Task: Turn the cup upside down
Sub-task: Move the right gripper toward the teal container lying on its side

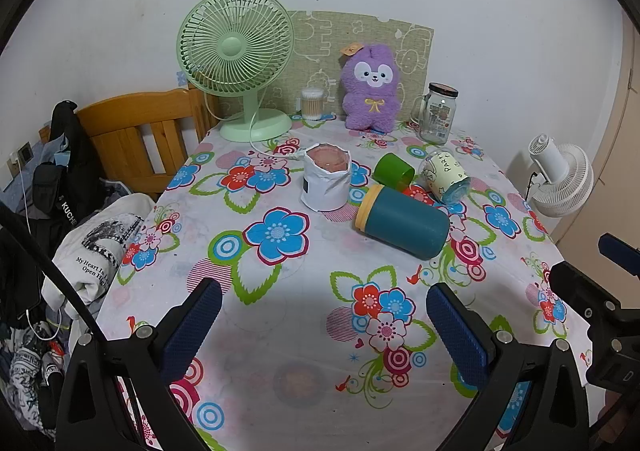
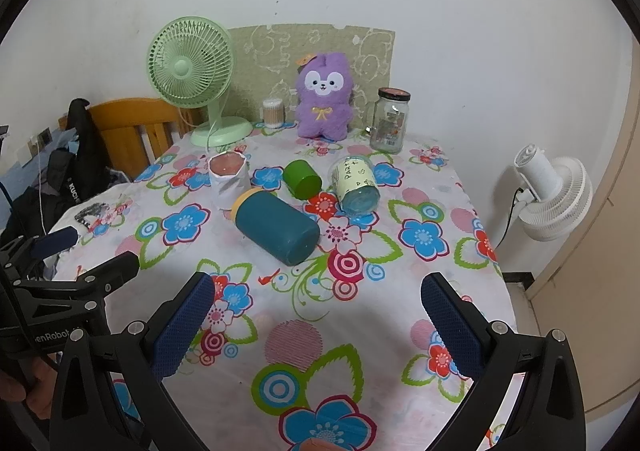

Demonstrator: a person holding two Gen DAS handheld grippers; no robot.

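A teal cup with a yellow rim (image 1: 402, 221) lies on its side on the floral tablecloth (image 1: 280, 311), also in the right wrist view (image 2: 276, 227). A small green cup (image 1: 394, 169) (image 2: 303, 179) lies on its side behind it. A printed paper cup (image 1: 446, 175) (image 2: 357, 187) lies on its side to the right. My left gripper (image 1: 324, 315) is open and empty, well short of the cups. My right gripper (image 2: 318, 311) is open and empty, hovering over the cloth in front of the teal cup.
A white paper-wrapped tub (image 1: 326, 181) stands left of the cups. A green desk fan (image 1: 236, 59), cotton-swab jar (image 1: 312, 103), purple plush (image 1: 372, 87) and glass jar (image 1: 438, 113) line the back. A wooden chair (image 1: 136, 131) and clothes stand left; a white fan (image 2: 552, 195) right.
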